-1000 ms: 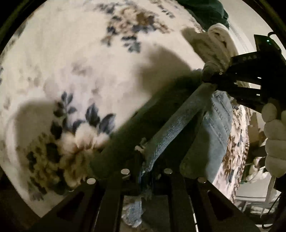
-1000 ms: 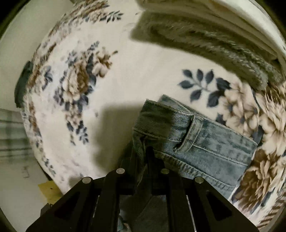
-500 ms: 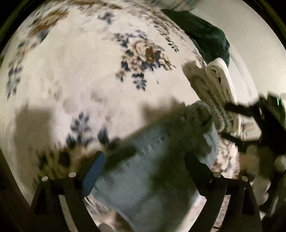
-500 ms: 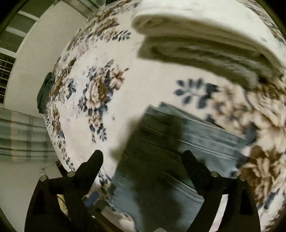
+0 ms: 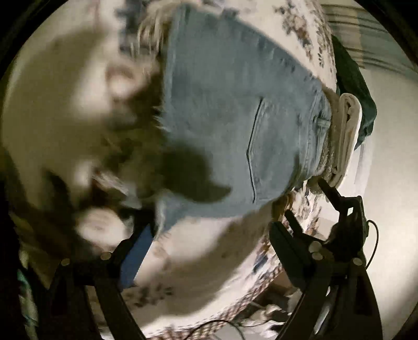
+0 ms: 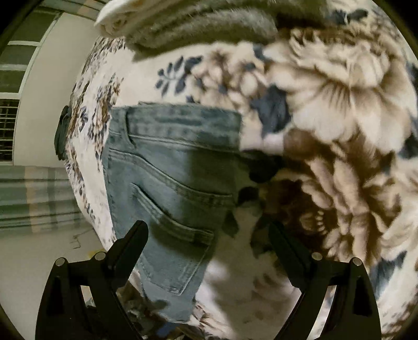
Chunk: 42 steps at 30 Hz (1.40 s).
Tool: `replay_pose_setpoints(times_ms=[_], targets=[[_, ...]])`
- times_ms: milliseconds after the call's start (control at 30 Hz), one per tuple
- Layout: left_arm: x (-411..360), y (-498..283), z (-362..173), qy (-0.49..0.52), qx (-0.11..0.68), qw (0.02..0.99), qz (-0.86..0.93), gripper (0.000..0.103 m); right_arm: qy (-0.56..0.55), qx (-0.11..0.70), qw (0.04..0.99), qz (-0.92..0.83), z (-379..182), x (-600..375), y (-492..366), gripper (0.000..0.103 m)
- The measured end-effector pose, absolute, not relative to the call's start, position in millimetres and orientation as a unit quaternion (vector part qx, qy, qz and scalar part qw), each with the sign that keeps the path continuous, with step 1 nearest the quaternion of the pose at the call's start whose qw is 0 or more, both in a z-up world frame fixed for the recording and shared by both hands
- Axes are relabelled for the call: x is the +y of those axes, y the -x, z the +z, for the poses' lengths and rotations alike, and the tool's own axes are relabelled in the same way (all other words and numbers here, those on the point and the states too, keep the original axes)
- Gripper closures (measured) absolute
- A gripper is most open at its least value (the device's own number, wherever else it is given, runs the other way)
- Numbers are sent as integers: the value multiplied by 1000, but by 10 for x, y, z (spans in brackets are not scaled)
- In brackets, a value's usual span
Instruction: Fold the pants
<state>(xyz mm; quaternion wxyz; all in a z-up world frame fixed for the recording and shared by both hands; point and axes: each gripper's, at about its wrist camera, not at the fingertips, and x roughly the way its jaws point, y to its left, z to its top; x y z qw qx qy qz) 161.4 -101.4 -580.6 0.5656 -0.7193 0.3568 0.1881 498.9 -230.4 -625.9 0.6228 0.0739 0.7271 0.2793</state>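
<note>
The light blue jeans [image 5: 235, 117] lie folded flat on the floral blanket [image 5: 65, 91], back pocket up. They also show in the right wrist view [image 6: 169, 177], waistband toward the far side. My left gripper [image 5: 211, 230] is open and empty, held above the near edge of the jeans. My right gripper [image 6: 209, 232] is open and empty, above the pocket end of the jeans. The right gripper's black body also shows at the lower right of the left wrist view [image 5: 339, 209].
A stack of folded towels [image 6: 196, 23] lies on the blanket [image 6: 339, 104] just past the waistband, also seen in the left wrist view [image 5: 342, 136]. A dark green garment [image 5: 355, 86] lies beyond it. The bed edge drops to the floor [image 6: 39, 256] at left.
Both grippers went from shut on the jeans to open, let go, and pulled back. The jeans now lie flat and folded on the blanket.
</note>
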Motion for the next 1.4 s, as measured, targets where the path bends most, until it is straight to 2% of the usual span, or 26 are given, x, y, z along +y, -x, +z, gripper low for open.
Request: replay_pose_setpoints(times_ms=[100,300,400,433,467,567,600,700,800,967,1100,1200,1233,1267,1300,1367,1400], targets=[[-1031,-1668,-5940,742,307,554,217,12,-87,730,613,289,-6415,-2353,-5000,8],[-942,-1633,-6261,816,202,468,273,13,-134,715,607,321,-6538,-2343,-5132,10],[-883,-1656,-6272,823,182,455,287,13,-170,702,610,327,-6604,-2312,-5258,18],[-859,-1671,-6251,822,175,455,295,13,-183,696,611,328,-6630,-2297,-5316,28],[-842,-1696,-6228,819,169,457,302,20,-193,693,614,326,-6670,-2277,-5362,42],[-775,-1754,-6157,806,171,470,317,60,-192,685,629,315,-6708,-2189,-5412,59],[-724,-1760,-6127,799,174,480,316,67,-185,681,635,313,-6691,-2187,-5387,60],[-516,-1799,-5993,778,185,518,302,73,-198,669,648,306,-6550,-2244,-5278,76],[-293,-1773,-5842,759,199,553,280,76,-223,663,648,300,-6397,-2420,-5079,78],[151,-1664,-5649,709,229,614,260,77,-224,677,636,296,-6279,-2635,-4538,78],[258,-1553,-5922,707,248,614,247,75,-214,701,615,292,-6437,-2710,-4157,76],[166,-1435,-6199,743,221,590,227,68,-218,708,608,287,-6624,-2769,-4112,66],[92,-1375,-6236,750,205,588,222,65,-220,704,609,291,-6668,-2785,-4121,55],[74,-1377,-6264,754,186,591,219,55,-227,699,609,298,-6700,-2783,-4133,47],[70,-1414,-6284,757,159,597,211,38,-237,691,609,308,-6732,-2775,-4141,44],[42,-1448,-6281,755,135,609,204,20,-244,681,611,321,-6798,-2748,-4150,38],[41,-1488,-6269,752,132,610,210,17,-249,677,611,325,-6825,-2728,-4164,38]])
